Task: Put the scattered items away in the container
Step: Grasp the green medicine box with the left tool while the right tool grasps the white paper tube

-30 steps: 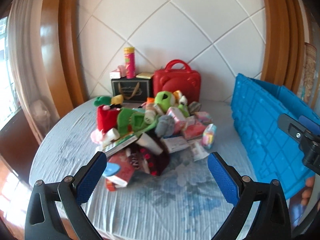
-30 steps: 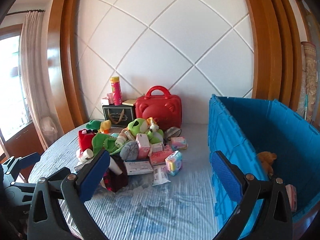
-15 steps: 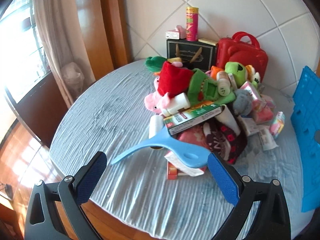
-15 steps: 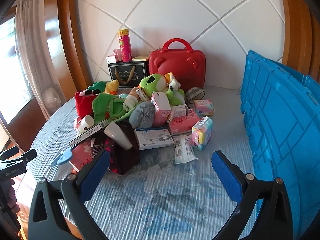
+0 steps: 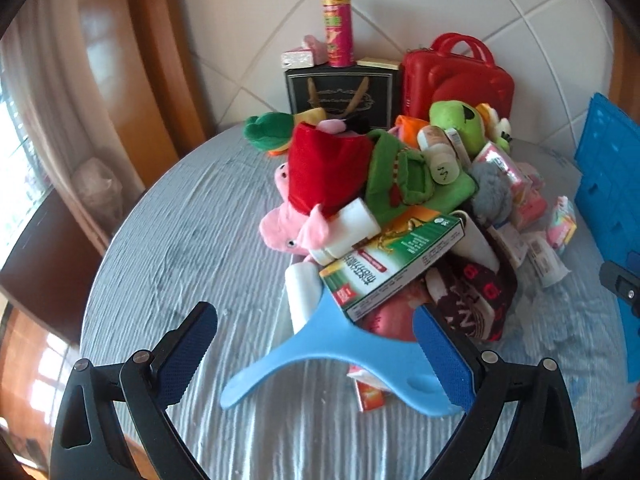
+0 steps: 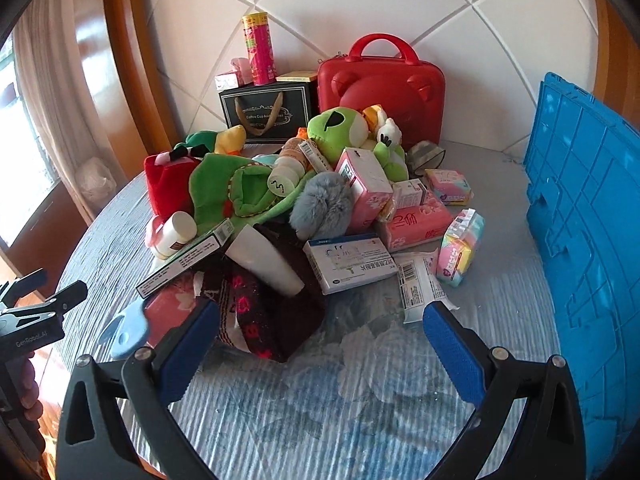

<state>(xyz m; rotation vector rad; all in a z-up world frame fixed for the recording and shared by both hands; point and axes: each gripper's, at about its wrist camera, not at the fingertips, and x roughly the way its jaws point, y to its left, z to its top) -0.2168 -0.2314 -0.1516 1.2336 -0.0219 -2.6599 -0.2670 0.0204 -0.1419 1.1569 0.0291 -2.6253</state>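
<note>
A heap of scattered items lies on the round table: plush toys, boxes, bottles, tissue packs. In the left wrist view a light blue plastic scoop point(image 5: 340, 356) sticks out of the heap's near side under a green medicine box point(image 5: 394, 256). My left gripper point(image 5: 316, 356) is open with the scoop between its fingers, not closed on it. In the right wrist view my right gripper point(image 6: 320, 344) is open and empty, just in front of a dark knitted hat point(image 6: 264, 304). The blue container point(image 6: 588, 240) stands at the right of the heap.
A red case point(image 6: 384, 88), a black gift bag point(image 6: 264, 112) and a pink snack tube point(image 6: 258, 50) stand at the back by the wall. A white medicine box point(image 6: 352, 262) and a pastel tissue pack point(image 6: 460, 246) lie near the container. The table edge point(image 5: 120, 360) is close at left.
Both grippers have moved forward and down towards the heap. The left one swung to the heap's left side and now has the blue scoop between its open fingers.
</note>
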